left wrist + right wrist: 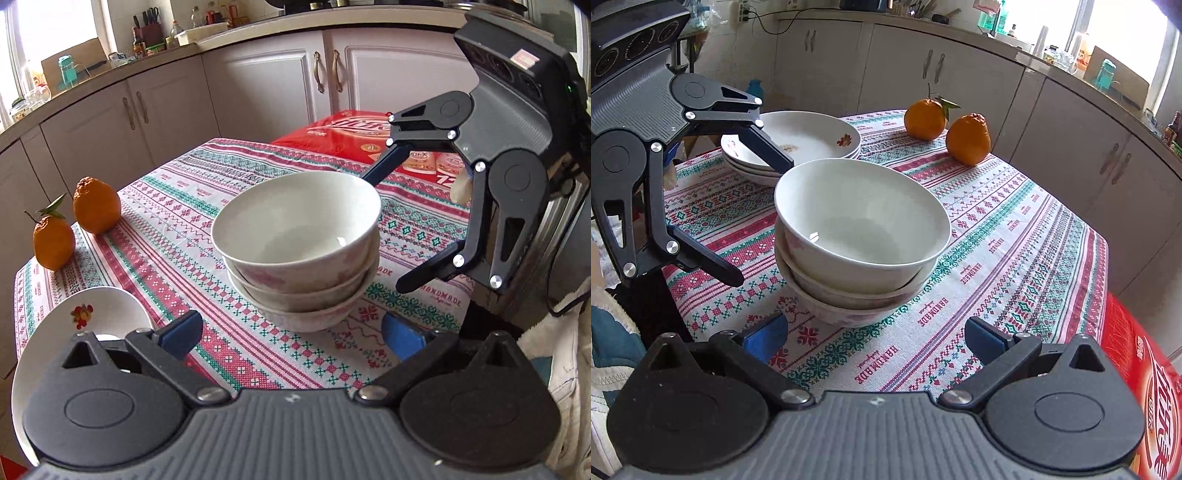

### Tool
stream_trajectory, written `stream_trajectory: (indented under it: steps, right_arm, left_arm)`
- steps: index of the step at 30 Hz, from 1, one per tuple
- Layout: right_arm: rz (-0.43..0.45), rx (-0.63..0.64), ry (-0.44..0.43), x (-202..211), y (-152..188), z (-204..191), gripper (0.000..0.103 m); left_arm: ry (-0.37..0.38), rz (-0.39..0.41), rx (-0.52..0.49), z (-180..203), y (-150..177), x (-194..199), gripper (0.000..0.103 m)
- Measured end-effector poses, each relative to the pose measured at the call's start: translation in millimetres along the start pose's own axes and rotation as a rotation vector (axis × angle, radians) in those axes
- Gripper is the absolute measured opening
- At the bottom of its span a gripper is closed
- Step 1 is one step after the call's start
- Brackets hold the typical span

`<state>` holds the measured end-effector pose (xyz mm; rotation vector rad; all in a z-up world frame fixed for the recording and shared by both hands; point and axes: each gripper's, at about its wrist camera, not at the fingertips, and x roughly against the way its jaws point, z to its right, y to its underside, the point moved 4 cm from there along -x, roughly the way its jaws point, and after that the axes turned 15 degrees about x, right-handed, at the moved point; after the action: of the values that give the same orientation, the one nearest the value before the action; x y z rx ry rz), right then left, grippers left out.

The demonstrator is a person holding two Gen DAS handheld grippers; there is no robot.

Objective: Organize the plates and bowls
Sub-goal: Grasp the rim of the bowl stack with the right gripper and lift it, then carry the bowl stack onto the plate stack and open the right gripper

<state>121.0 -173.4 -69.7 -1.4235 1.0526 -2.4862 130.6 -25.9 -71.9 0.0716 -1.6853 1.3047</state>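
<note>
Patterned tablecloth (229, 206) under stacked bowls (299, 251), plates (92, 306) half hidden; both jaws apart, empty

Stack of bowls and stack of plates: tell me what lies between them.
In the right wrist view, the left gripper's upper finger crosses the gap between the stack of bowls and the stack of plates; otherwise only tablecloth.

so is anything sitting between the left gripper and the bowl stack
Nothing visible. Only bare tablecloth lies between the open left gripper and the stacked bowls; the plates sit off to its left.
</note>
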Motion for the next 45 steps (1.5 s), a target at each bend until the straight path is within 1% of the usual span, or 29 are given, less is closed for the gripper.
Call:
stream_trajectory:
  steps: [2,5,8,13,15,18,20,23,28,31,32,45]
  right_arm:
    - [-0.004,0.028,-0.029,-6.4,-0.7,2.7,0.103]
    - [-0.013,0.09,-0.07,-16.7,-2.4,7.4,0.103]
    - [-0.017,0.126,-0.125,-26.1,-5.2,15.3,0.103]
    - [-0.015,0.185,-0.212,-36.2,-11.4,21.3,0.102]
    - [-0.01,0.207,-0.246,-37.8,-13.2,20.9,0.102]
    - [-0.012,0.237,-0.282,-40.5,-15.5,19.7,0.101]
    - [-0.013,0.253,-0.29,-41.6,-16.5,19.2,0.1]
    - [-0.017,0.256,-0.301,-43.5,-17.8,20.4,0.099]
    - [-0.017,0.255,-0.329,-45.7,-19.1,22.9,0.092]
    - [-0.013,0.253,-0.342,-45.8,-19.3,22.8,0.089]
    - [-0.012,0.253,-0.346,-45.7,-19.6,22.3,0.087]
    - [-0.021,0.242,-0.346,-45.7,-18.8,22.3,0.087]
  left_arm:
    - [0.013,-0.024,-0.016,-2.7,-1.2,-7.2,0.102]
    - [0.058,-0.061,-0.048,-3.2,-2.6,-16.0,0.102]
    - [0.085,-0.092,-0.088,-2.9,-5.2,-25.2,0.102]
    - [0.124,-0.119,-0.127,-6.0,-11.7,-35.6,0.102]
    - [0.139,-0.131,-0.141,-6.4,-13.7,-39.0,0.1]
    - [0.157,-0.147,-0.171,-6.3,-14.4,-41.7,0.099]
    - [0.166,-0.158,-0.181,-6.6,-14.6,-43.0,0.098]
    - [0.189,-0.172,-0.18,-8.7,-16.4,-44.0,0.09]
    - [0.223,-0.18,-0.18,-13.4,-21.3,-48.9,0.087]
    - [0.241,-0.186,-0.186,-12.9,-21.1,-49.3,0.084]
    - [0.243,-0.189,-0.187,-12.8,-21.4,-49.5,0.084]
    - [0.244,-0.186,-0.192,-13.6,-21.7,-50.6,0.084]
